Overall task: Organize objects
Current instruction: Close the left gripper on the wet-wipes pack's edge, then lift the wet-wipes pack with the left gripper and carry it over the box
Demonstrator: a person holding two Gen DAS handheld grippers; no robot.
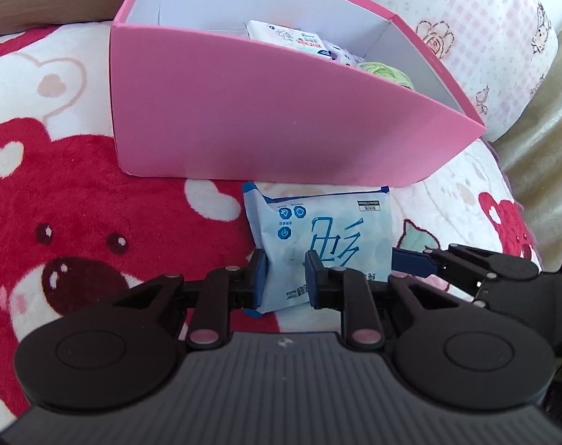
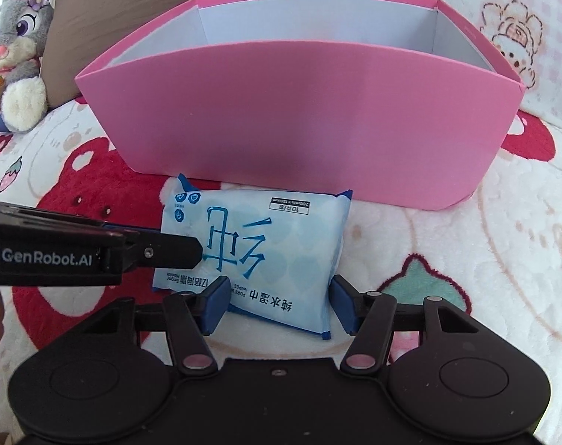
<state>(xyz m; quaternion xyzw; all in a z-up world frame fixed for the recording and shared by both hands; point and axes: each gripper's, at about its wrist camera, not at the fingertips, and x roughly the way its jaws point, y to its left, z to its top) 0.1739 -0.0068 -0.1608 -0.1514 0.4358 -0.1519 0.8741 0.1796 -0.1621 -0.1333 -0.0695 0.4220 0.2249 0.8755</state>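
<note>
We see a fleecy bear-print blanket point(image 2: 466, 230) carrying a pink box point(image 2: 299, 111), inside which a white packet point(image 1: 288, 35) and something pale green point(image 1: 386, 70) lie. A light blue pack of wet wipes point(image 2: 266, 256) lies on the blanket just in front of the box. Our left gripper point(image 1: 285, 278) is clamped on the pack's near left corner, while our right gripper point(image 2: 277, 304) straddles its near right edge, half closed, pads at the pack's sides.

Pink box wall point(image 2: 299, 118) directly ahead
</note>
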